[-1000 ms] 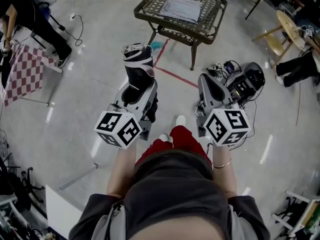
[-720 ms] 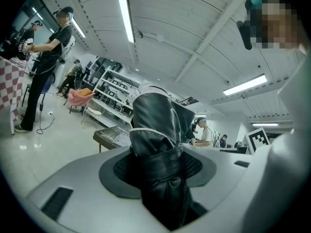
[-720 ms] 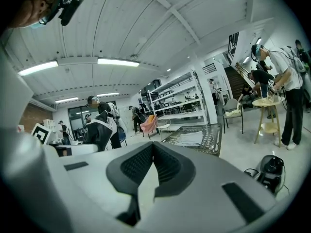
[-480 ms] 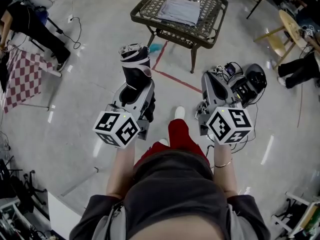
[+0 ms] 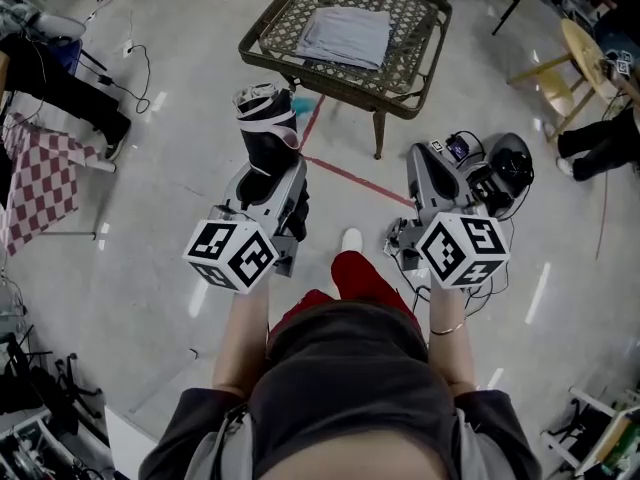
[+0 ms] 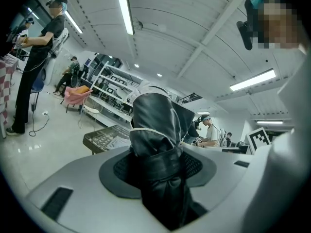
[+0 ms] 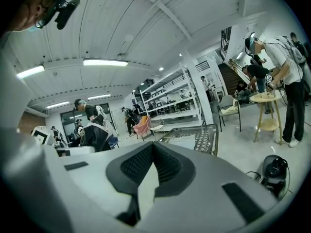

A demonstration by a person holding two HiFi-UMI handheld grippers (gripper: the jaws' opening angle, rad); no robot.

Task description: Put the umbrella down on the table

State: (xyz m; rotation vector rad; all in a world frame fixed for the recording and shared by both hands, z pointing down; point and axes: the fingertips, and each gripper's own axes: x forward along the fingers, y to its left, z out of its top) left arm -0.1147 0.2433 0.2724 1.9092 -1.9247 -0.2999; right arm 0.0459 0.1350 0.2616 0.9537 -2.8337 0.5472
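Our left gripper (image 5: 270,180) grips the folded black umbrella with white trim (image 5: 266,126) above the floor; its lower end is hidden between the jaws. Our right gripper (image 5: 424,158) is clenched, empty. Beyond stands the brown wicker desk (image 5: 412,30), bearing a grey folded cloth (image 5: 346,35).

The left gripper (image 6: 158,173) clamps a folded black umbrella (image 6: 155,123) that rises between its jaws, with a table (image 6: 103,139) beyond at left, shelves (image 6: 112,92) behind it and a person (image 6: 35,57) standing far left.
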